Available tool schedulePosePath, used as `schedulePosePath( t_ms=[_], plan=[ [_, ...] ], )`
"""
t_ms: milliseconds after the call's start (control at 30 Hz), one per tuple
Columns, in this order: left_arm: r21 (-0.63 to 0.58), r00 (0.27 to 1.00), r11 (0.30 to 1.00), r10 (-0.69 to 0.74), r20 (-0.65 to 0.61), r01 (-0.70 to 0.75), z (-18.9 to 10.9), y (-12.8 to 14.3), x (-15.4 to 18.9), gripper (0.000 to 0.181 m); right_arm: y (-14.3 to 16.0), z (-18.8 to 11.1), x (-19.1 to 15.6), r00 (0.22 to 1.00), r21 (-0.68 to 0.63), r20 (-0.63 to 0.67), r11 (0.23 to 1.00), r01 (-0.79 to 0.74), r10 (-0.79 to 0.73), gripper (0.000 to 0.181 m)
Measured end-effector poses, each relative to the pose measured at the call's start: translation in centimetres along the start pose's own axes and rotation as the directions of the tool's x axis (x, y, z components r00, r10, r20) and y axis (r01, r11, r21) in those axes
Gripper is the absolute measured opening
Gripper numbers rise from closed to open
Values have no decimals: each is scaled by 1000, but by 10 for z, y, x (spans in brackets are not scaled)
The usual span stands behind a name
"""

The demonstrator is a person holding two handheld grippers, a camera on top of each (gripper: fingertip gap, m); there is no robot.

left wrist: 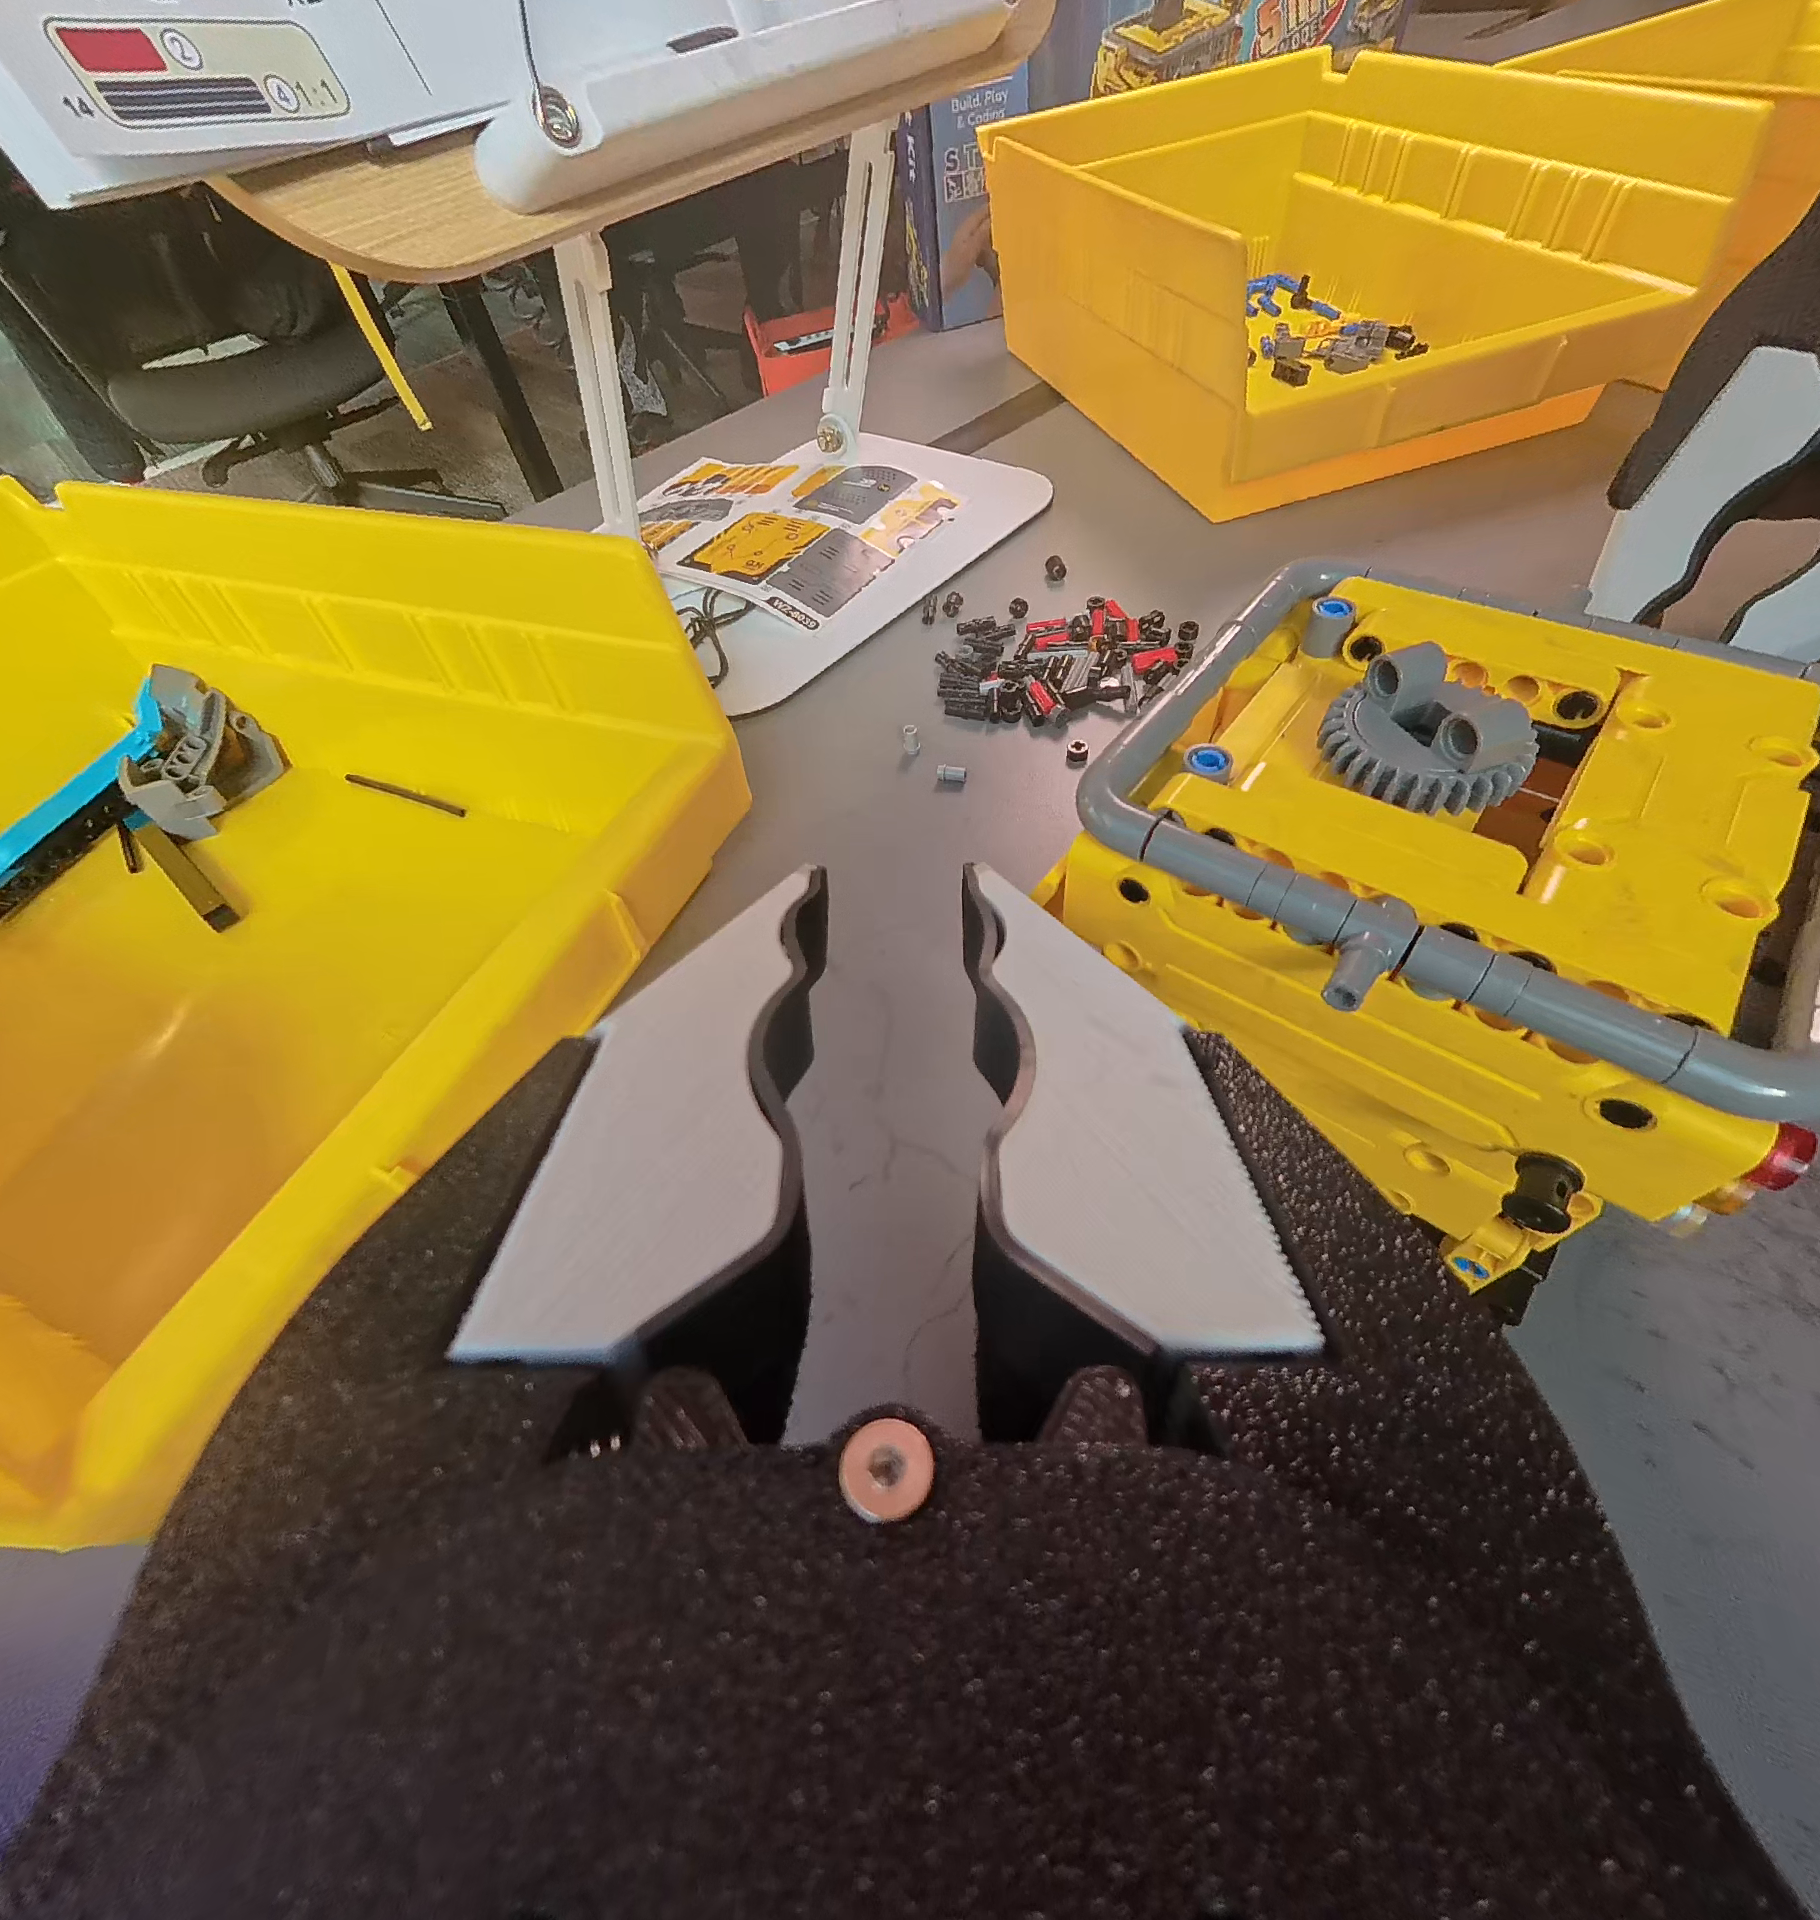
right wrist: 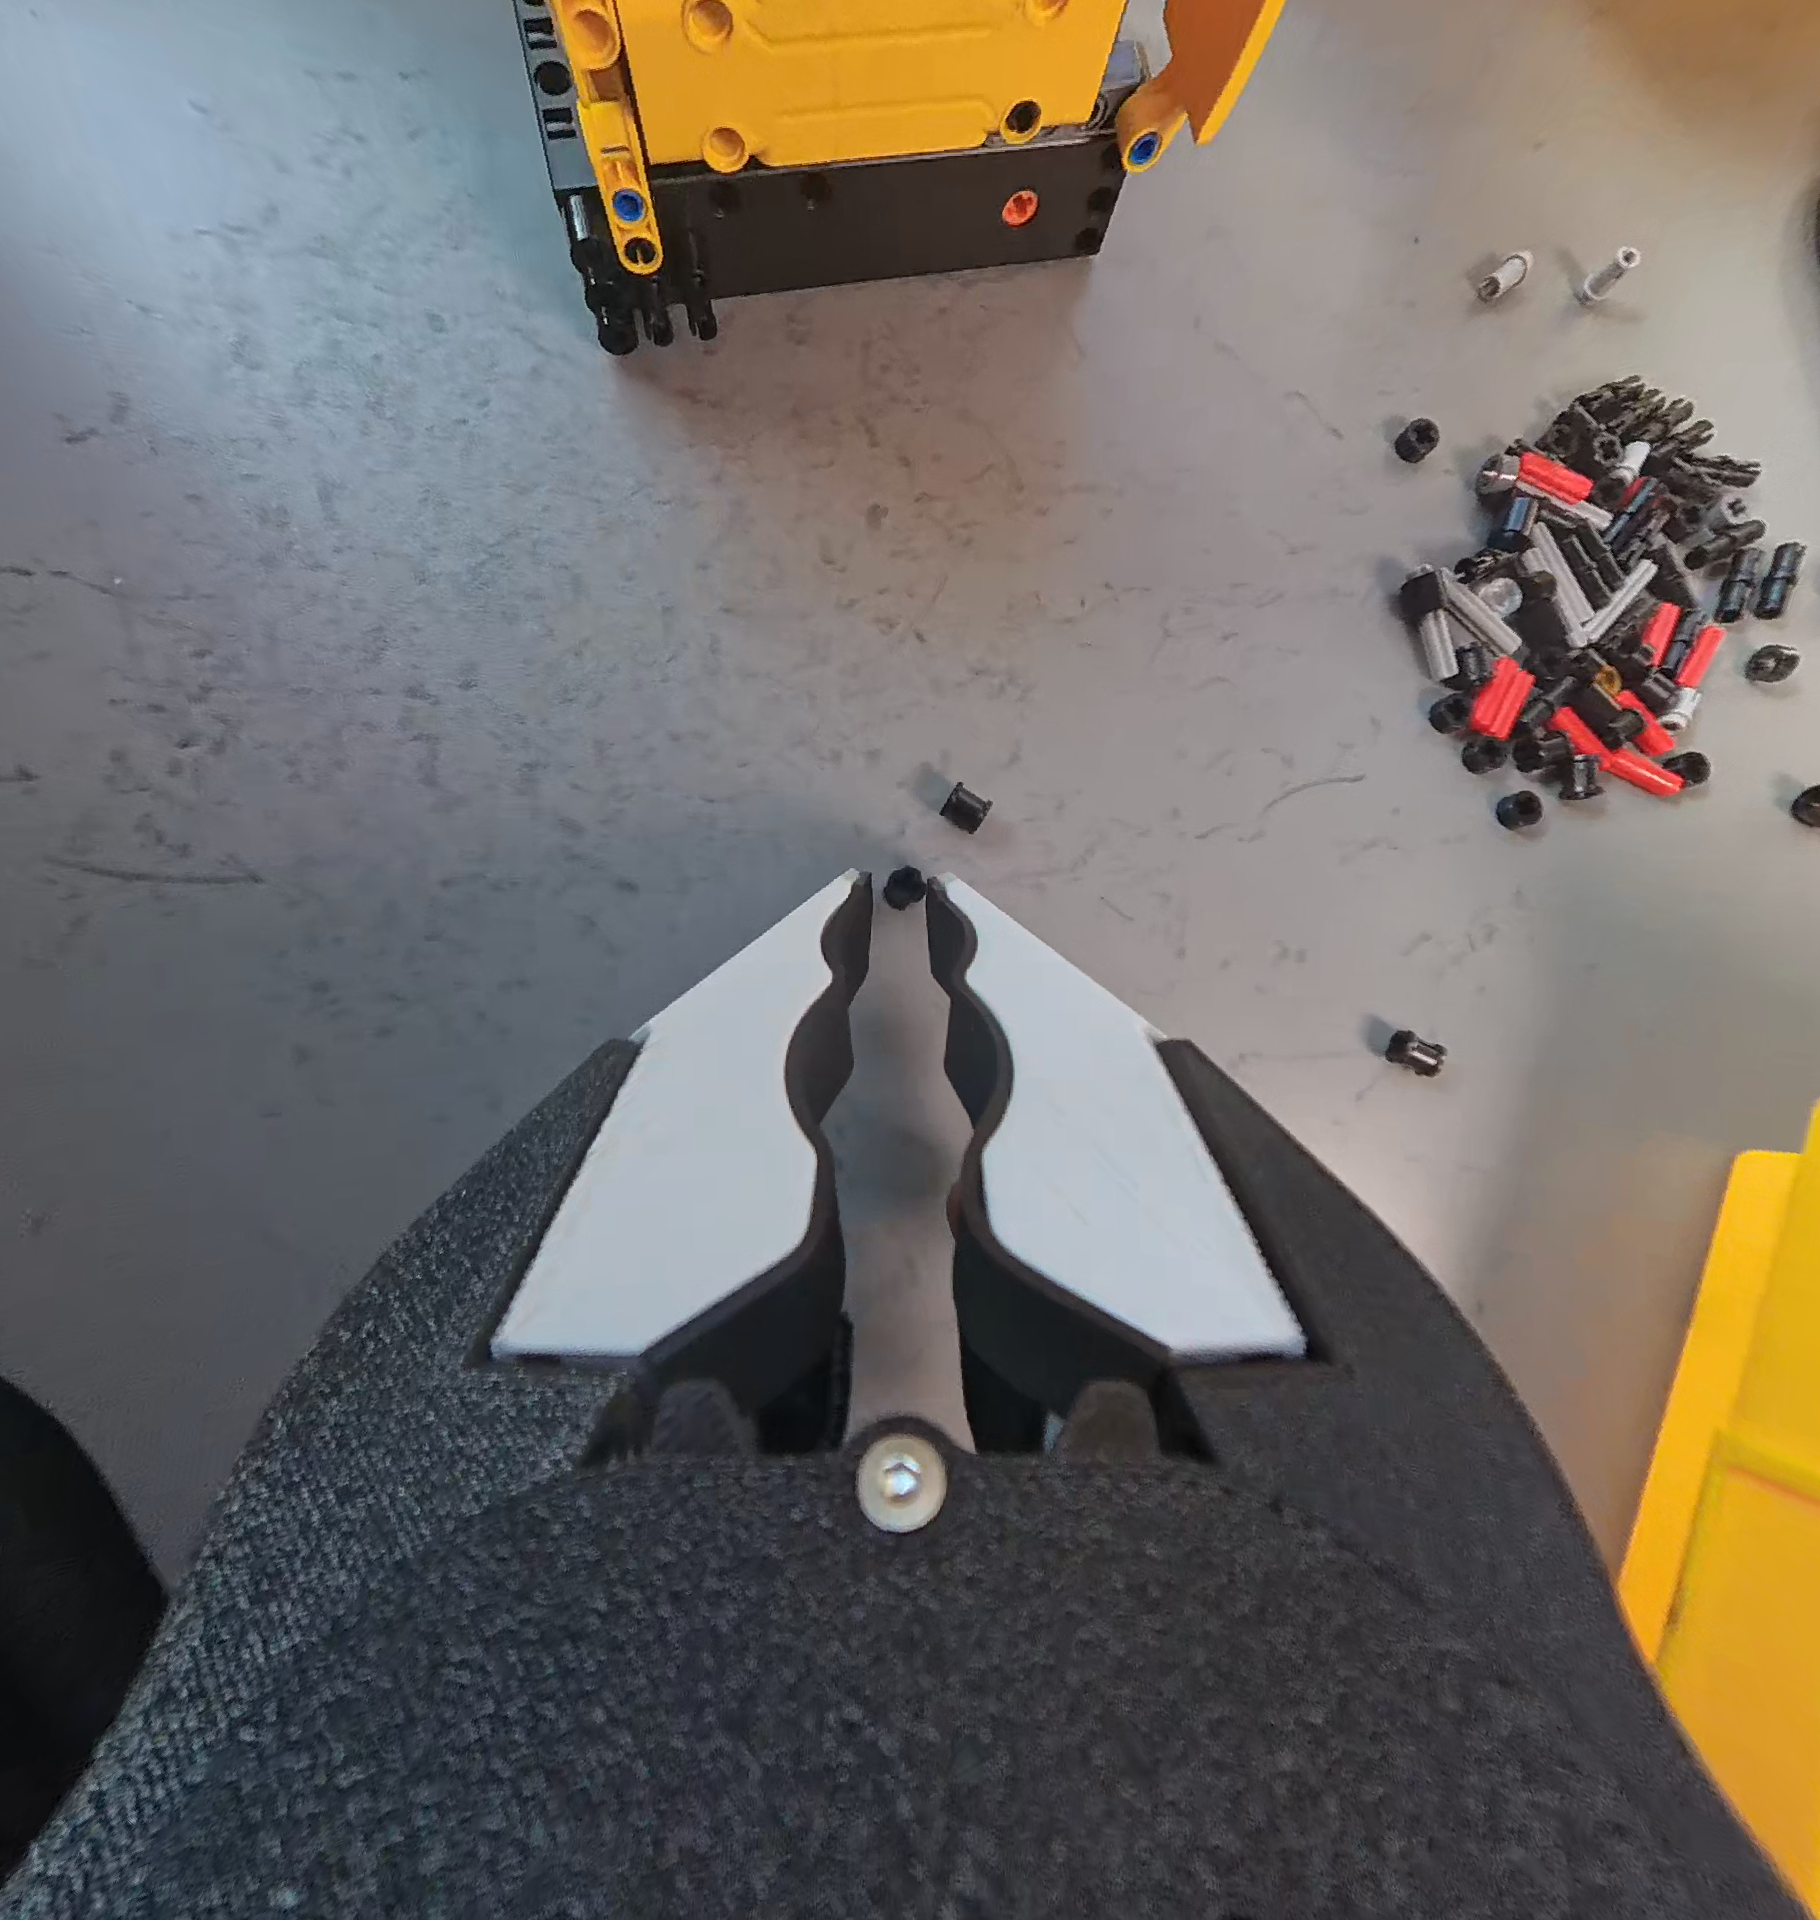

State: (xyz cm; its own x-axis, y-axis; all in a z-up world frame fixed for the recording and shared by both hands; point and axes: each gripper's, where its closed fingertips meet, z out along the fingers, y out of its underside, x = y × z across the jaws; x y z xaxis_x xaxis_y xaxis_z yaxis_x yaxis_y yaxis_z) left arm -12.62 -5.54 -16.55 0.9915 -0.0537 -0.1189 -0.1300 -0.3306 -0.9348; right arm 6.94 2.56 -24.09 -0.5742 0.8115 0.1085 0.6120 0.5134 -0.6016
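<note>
My left gripper is open and empty, low over the grey table, between a yellow bin on its left and a yellow brick model on its right. The model carries a grey gear and a grey tube frame. My right gripper is nearly closed, with a small black pin pinched between its tips just above the table. The model lies ahead of it. The right gripper also shows in the left wrist view, beyond the model.
A pile of black, red and grey pins lies on the table, with loose pins nearby. The left bin holds a blue and grey assembly. Another yellow bin stands behind. A sticker sheet lies on a white stand base. Left tips to right tips: about 25 cm.
</note>
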Motion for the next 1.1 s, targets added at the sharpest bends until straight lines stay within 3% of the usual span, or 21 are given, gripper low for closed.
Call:
schedulePosePath(
  t_ms=[367, 433, 733, 933, 1100],
  plan=[
    [-1, 1000, 1000, 3, 0, -3, 0, 0, 0, 25, 2, 1, 10, 999, -3, -27, 999, -33, 33, 7],
    [0, 1000, 1000, 2, 0, -2, 0, 0, 0, 24, 0, 0, 10, 999, 2, -18, 999, -45, 45, 14],
    [0, 1000, 1000, 1, 1, -1, 0, 0, 0, 24, -14, 6, 21, 961, 74, 33, 958, -276, 274, 13],
    [1, 1000, 1000, 2, -2, -2, 0, -1, 0, 25, -15, 7, 17, 971, 62, 31, 969, -238, 236, 12],
    [0, 1000, 1000, 3, -2, -3, 0, -1, 1, 25, -14, 12, 7, 995, 9, 13, 995, -104, 104, 13]
  ],
)
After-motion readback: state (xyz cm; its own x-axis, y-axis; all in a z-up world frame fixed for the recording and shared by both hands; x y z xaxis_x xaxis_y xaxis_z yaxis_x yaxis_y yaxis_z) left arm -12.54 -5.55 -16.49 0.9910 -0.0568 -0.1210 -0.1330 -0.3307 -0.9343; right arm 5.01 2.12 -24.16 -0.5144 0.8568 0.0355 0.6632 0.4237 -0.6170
